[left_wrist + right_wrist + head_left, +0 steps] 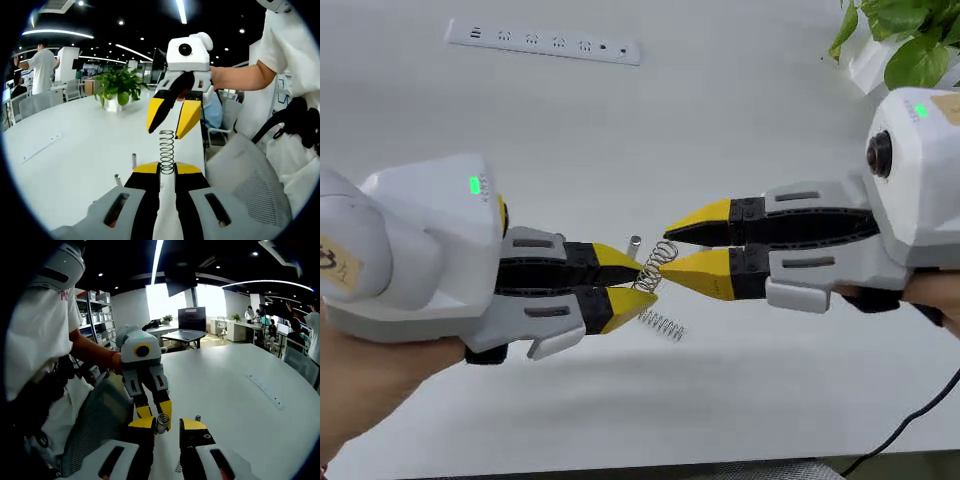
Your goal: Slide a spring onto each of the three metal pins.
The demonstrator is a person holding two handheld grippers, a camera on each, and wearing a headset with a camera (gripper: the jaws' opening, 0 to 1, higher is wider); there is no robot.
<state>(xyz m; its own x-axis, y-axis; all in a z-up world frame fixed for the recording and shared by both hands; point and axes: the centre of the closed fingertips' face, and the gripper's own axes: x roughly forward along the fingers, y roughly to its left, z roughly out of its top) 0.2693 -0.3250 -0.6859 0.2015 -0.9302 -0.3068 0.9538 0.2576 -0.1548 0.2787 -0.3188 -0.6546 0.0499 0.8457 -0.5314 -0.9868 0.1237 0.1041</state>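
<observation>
A white table (740, 140) takes up the scene, and the two grippers meet tip to tip over its near middle.

The left gripper (648, 278) reaches in from the left. Its fingers are closed on one end of a spring (654, 267), which sticks out from the yellow tips toward the right, held up off the table.

The right gripper (665, 248) reaches in from the right. Its fingers are parted, with one yellow tip above and one below the free end of the spring. Whether either tip touches the coils cannot be told.

A leafy plant (910, 40) sits at the far right corner of the table. A white power strip (542, 42) lies flat at the far left, well apart from the grippers.

A loose spring (661, 325) lies on its side on the table, just nearer than the gripper tips and a little to the right of the left gripper's lower finger.

A metal pin (635, 243) stands upright on the table just beyond the tips. The left gripper view shows a second pin (117, 179) close to it, also upright. Neither pin has a spring on it.
</observation>
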